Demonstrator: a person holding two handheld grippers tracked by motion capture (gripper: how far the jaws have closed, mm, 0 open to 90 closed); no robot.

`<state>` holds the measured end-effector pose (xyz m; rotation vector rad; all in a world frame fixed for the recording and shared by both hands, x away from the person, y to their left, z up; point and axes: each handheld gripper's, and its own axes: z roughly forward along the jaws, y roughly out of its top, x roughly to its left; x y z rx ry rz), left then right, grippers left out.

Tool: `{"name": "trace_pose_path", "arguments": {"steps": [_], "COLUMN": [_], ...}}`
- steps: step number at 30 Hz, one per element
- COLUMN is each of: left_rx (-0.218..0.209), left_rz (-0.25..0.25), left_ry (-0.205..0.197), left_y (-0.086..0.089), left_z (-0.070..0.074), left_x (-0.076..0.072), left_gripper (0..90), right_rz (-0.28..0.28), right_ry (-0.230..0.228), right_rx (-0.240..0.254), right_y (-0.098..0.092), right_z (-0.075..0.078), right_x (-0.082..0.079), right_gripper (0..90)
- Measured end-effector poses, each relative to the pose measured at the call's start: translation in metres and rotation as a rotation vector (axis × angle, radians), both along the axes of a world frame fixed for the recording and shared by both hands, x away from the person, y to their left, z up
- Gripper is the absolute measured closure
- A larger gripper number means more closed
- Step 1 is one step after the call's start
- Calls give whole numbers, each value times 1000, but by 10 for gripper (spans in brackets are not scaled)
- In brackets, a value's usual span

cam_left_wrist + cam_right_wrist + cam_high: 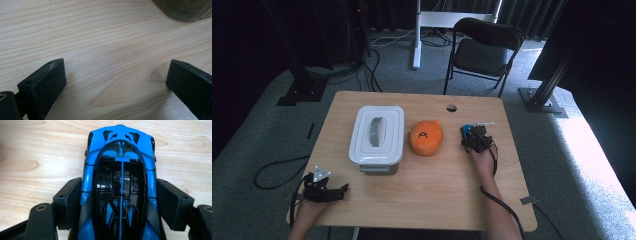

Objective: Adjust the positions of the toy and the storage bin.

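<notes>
A blue and black toy car (pixel 120 170) sits on the wooden table (pixel 427 200), nose pointing away from the camera in the right gripper view. My right gripper (pixel 119 185) straddles the car, and its black pads (pixel 71 202) press against both of the car's flanks. From above, that gripper (pixel 473 134) and the car (pixel 467 131) are at the right of the table, beside an orange plush toy (pixel 427 137). Near the front left corner my left gripper (pixel 343 189) lies low over the wood, its jaws wide apart with nothing between them (pixel 116 65).
A white lidded box (pixel 377 135) with a grey handle stands left of the plush; its lower corner (pixel 185 10) edges into the left gripper view. A cable hole (pixel 451 107) is near the table's far edge. A black folding chair (pixel 484 50) stands beyond the table.
</notes>
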<state>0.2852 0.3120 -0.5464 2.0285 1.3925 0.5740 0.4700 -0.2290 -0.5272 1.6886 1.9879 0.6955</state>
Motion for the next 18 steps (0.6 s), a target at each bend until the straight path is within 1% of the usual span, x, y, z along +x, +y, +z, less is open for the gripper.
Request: {"name": "trace_pose_path", "arguments": {"steps": [2,3,4,7,9,10,11,13,16,18], "left_rx": [0,0,0,0,0,0,0,0,0,0], "left_rz": [0,0,0,0,0,0,0,0,0,0], "left_ry": [0,0,0,0,0,0,0,0,0,0], "left_y": [0,0,0,0,0,0,0,0,0,0], "left_z": [0,0,0,0,0,0,0,0,0,0], "left_x": [0,0,0,0,0,0,0,0,0,0], "left_gripper": [32,32,32,32,32,32,32,32,32,32], "right_rz": [-3,-4,-4,9,14,21,21,22,27,32], "right_ry": [-7,-18,-16,-22,-24,-25,-36,-33,-41,-44], "right_rx": [11,17,20,5,14,9,1,-3,-36,-38], "right_y": [-3,-6,-7,-13,-19,-21,-24,-29,-37,-43], "right_z": [2,4,5,11,14,15,16,18,20,22], "right_x": [-4,-7,-9,-17,-23,-26,-30,-36,-46,-54], "right_gripper": [260,260,260,260,261,261,261,261,261,261]}}
